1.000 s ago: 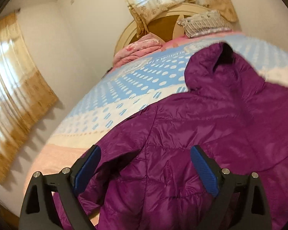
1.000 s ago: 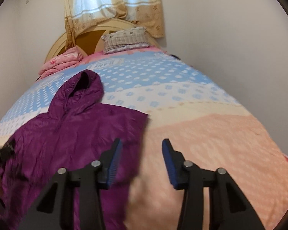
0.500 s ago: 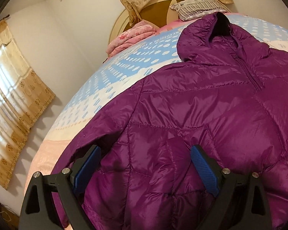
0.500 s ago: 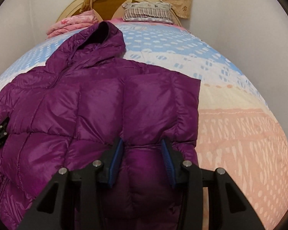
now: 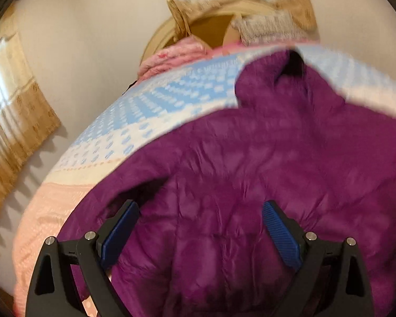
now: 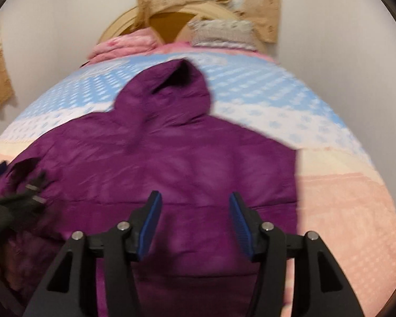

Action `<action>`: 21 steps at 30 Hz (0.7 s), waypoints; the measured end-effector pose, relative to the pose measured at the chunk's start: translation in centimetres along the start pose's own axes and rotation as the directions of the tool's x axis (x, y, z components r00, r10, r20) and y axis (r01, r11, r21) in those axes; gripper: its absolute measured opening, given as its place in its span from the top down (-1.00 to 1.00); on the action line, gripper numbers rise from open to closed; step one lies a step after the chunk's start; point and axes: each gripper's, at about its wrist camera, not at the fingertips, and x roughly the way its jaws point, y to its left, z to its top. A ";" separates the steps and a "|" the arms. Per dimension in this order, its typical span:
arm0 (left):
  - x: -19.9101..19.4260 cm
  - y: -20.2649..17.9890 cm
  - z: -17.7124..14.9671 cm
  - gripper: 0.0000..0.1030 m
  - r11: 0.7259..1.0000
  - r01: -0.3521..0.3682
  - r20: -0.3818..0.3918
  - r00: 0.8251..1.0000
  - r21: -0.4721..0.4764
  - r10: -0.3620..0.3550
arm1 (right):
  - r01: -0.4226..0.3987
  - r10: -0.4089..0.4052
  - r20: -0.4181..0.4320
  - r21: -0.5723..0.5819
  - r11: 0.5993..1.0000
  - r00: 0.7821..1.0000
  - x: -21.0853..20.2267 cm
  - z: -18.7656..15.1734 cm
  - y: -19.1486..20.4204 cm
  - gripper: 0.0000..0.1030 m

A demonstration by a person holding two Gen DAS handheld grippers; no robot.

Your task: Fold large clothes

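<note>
A purple hooded puffer jacket [image 6: 187,163] lies spread on the bed [image 6: 351,198], hood toward the headboard [image 6: 171,23] and hem toward the person holding the tools. One side looks already turned in: its right edge runs straight down the pink part of the bedspread with no sleeve sticking out, though the blur keeps me from being sure. On the other side a sleeve [image 5: 113,198] trails off toward the bed's edge.

The right tongs [image 6: 195,219] hang over the lower middle of the jacket. Their jaws have just been opening and now stand apart, with fabric below them but nothing pinched. The left tongs [image 5: 200,224] hover over the chest near the armpit, jaws wide apart and empty, the loose sleeve just outside the near finger.

My guess is that the fold is in its early stage: one side is done and the tools are lining up for the other. The next move calls for the left tongs to drop onto the sleeve or that side's edge, close on it and carry it across the body. The right could pin the middle or take the hem on the same side. The filling is puffy and slippery, so a deep bite would hold better than a shallow nip.
</note>
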 end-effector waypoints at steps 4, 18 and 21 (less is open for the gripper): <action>2.2 0.2 -0.6 -0.85 0.999 0.034 -0.080 0.996 -0.027 -0.036 | 0.010 -0.014 -0.073 -0.056 0.998 0.997 3.7 -2.3 2.5 -0.10; 3.0 0.1 -0.8 -0.93 0.998 0.039 -0.090 0.995 -0.048 -0.043 | 0.056 -0.060 -0.050 -0.076 0.996 0.997 4.5 -3.0 2.6 -0.16; 2.9 0.2 -0.9 -0.94 0.998 0.036 -0.087 0.995 -0.045 -0.039 | 0.057 -0.061 -0.050 -0.076 0.995 0.997 4.5 -3.0 2.6 -0.17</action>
